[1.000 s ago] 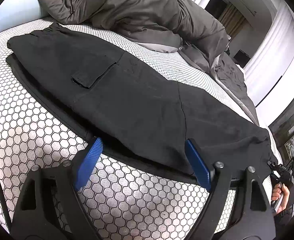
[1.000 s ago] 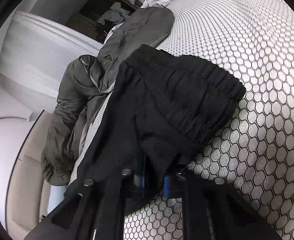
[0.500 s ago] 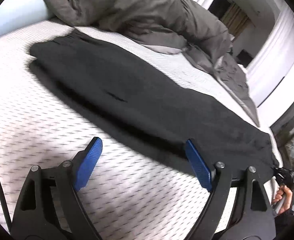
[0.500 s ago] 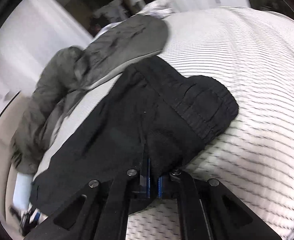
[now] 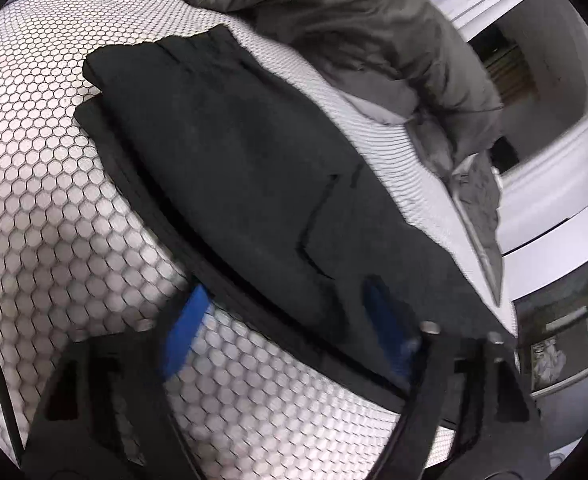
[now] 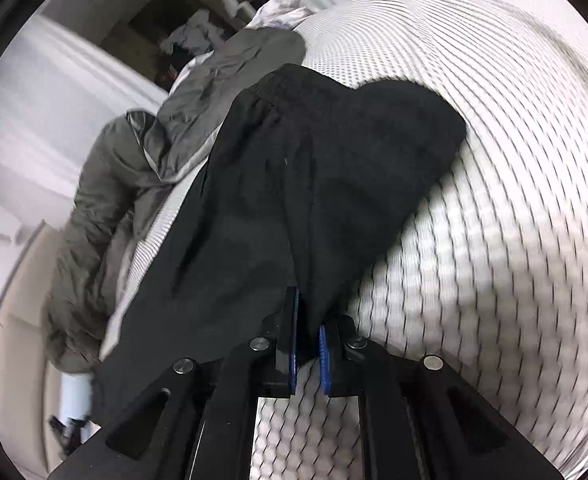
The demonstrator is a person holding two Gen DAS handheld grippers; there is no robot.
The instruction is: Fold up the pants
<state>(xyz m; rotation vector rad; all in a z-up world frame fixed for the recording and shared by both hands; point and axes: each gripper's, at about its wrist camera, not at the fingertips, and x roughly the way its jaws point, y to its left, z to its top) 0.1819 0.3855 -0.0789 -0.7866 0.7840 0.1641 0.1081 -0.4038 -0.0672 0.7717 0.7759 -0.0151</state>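
On the bed, the right tool pinches the pants to fold them; the left tool has just been closing around their near edge, pads not yet pressing.

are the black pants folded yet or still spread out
Partly folded: the pants lie lengthwise on the bed, one leg stacked on the other, not folded across yet.

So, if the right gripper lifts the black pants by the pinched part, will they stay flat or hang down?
Probably hang. The black pants already bunch into a fold where the right gripper pinches them, so the cloth looks floppy. On the honeycomb sheet they lie in stacked layers, which may slide apart. The left gripper, its jaws just closing, could support them.
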